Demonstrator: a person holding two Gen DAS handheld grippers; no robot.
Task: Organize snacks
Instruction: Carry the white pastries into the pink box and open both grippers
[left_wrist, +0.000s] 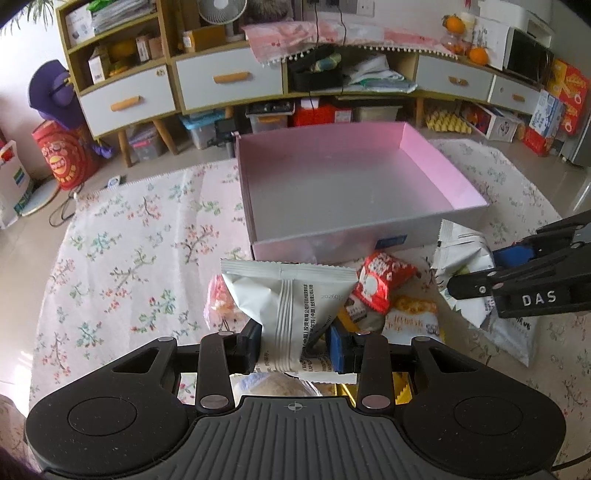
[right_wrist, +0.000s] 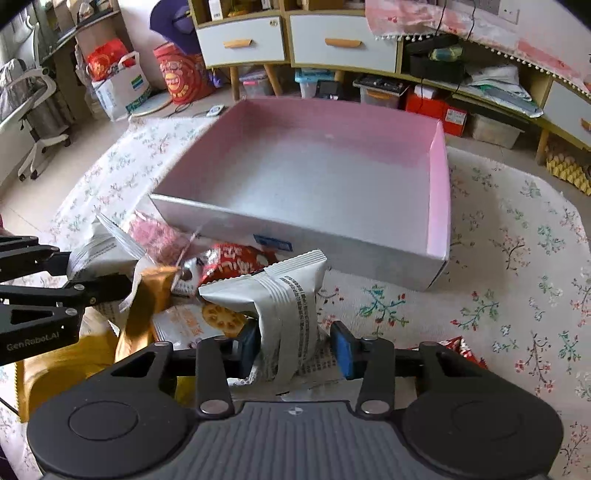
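A pink open box (left_wrist: 443, 173) (right_wrist: 439, 192) stands empty on the floral cloth, just beyond a heap of snack packets. My left gripper (left_wrist: 291, 350) is shut on a white packet (left_wrist: 288, 306), held upright over the heap. In the right wrist view the left gripper (right_wrist: 74, 269) comes in from the left. My right gripper (right_wrist: 295, 350) is shut on a second white packet (right_wrist: 280, 306), crumpled between its pads. In the left wrist view the right gripper (left_wrist: 480, 266) comes in from the right. A red packet (left_wrist: 380, 280) (right_wrist: 236, 262) and an orange cracker packet (left_wrist: 410, 314) (right_wrist: 207, 321) lie between the two grippers.
A pink see-through packet (left_wrist: 218, 299) (right_wrist: 155, 236) and a gold packet (right_wrist: 147, 302) lie in the heap too. The floral cloth (left_wrist: 129, 258) (right_wrist: 517, 258) stretches to both sides. Beyond it stand a drawer cabinet (left_wrist: 229, 81), floor clutter and an office chair (right_wrist: 33, 110).
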